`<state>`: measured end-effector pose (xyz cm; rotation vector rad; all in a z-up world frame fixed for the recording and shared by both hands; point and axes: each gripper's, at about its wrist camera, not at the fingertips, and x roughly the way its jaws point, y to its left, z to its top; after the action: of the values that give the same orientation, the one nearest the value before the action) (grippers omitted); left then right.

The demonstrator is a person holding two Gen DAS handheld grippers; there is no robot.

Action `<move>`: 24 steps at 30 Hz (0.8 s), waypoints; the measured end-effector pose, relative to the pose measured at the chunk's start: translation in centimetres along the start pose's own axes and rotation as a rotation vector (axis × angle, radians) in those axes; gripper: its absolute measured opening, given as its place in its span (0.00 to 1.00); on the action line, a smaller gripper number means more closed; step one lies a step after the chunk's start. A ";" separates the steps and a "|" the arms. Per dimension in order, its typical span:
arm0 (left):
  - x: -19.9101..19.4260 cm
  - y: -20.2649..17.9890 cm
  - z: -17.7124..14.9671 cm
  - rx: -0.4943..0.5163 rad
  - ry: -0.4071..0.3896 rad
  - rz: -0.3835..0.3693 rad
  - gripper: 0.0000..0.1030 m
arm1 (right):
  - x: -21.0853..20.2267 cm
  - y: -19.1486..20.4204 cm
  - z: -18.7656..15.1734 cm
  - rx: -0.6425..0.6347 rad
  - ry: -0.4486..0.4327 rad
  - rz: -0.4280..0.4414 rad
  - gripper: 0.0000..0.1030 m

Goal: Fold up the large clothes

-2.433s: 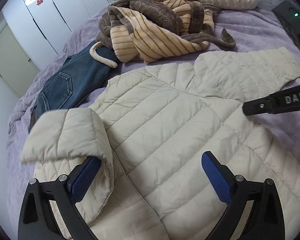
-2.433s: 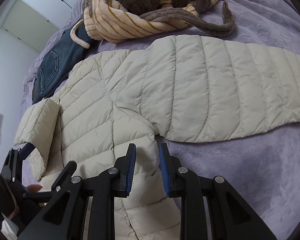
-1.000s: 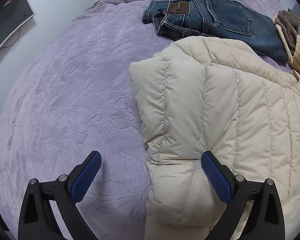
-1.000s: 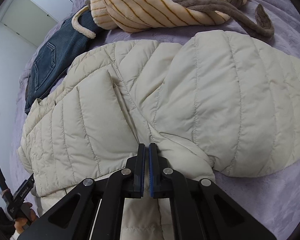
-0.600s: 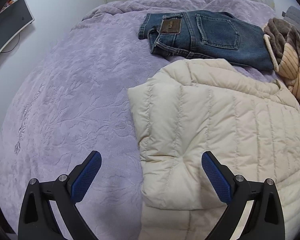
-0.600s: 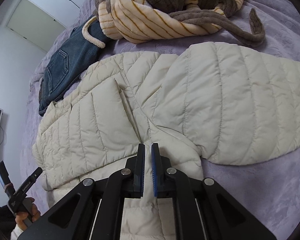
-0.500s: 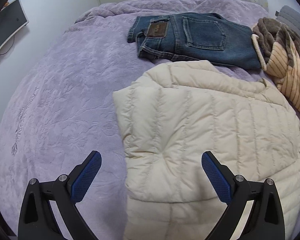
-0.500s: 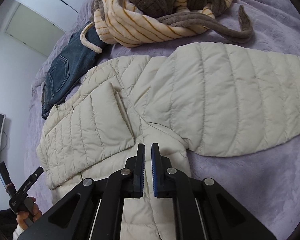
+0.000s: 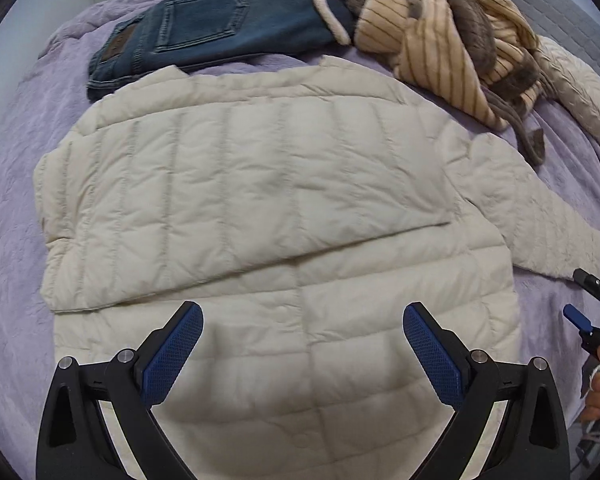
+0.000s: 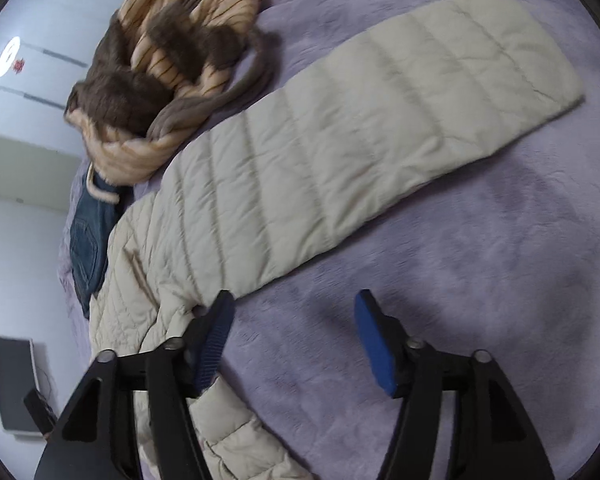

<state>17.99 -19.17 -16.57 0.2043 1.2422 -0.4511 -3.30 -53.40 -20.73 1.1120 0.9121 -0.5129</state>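
Cream quilted jacket (image 9: 284,208) lies flat on the purple bedspread (image 10: 480,264), one sleeve folded across its body and the other sleeve (image 10: 364,140) stretched out sideways. Blue jeans (image 9: 204,28) and a striped brown robe (image 9: 440,36) crowd its far edge, the robe's belt touching the outstretched sleeve. The left gripper (image 9: 300,344) hovers wide open and empty over the hem; the right gripper (image 10: 296,336), also wide open and empty, is beside the sleeve's armpit.

a bed with a purple textured bedspread (image 9: 12,128) carries a cream quilted jacket (image 9: 260,184) at centre, folded jeans (image 9: 204,28) at 11 o'clock, a striped plush robe (image 9: 440,36) and pillow (image 9: 580,92) at 1–2 o'clock.
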 end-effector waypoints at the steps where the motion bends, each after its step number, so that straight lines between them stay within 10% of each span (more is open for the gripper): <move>1: 0.1 -0.9 -0.1 0.012 0.004 -0.008 0.98 | -0.2 -1.2 0.5 0.039 -0.018 -0.003 0.74; 18: 0.0 -5.5 0.2 0.012 -0.001 -0.016 0.98 | 2.3 -8.4 7.8 0.466 -0.061 0.333 0.71; 21: -0.4 -4.4 0.5 -0.009 -0.014 -0.008 0.98 | 2.7 -7.6 8.0 0.473 -0.031 0.395 0.18; 24: -0.8 -2.9 0.7 -0.030 -0.032 0.010 0.98 | 2.5 -6.1 8.2 0.453 -0.031 0.447 0.09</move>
<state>17.10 -21.84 -15.36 0.1770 1.2153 -0.4250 -3.55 -63.07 -24.89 1.6626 0.5011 -0.3688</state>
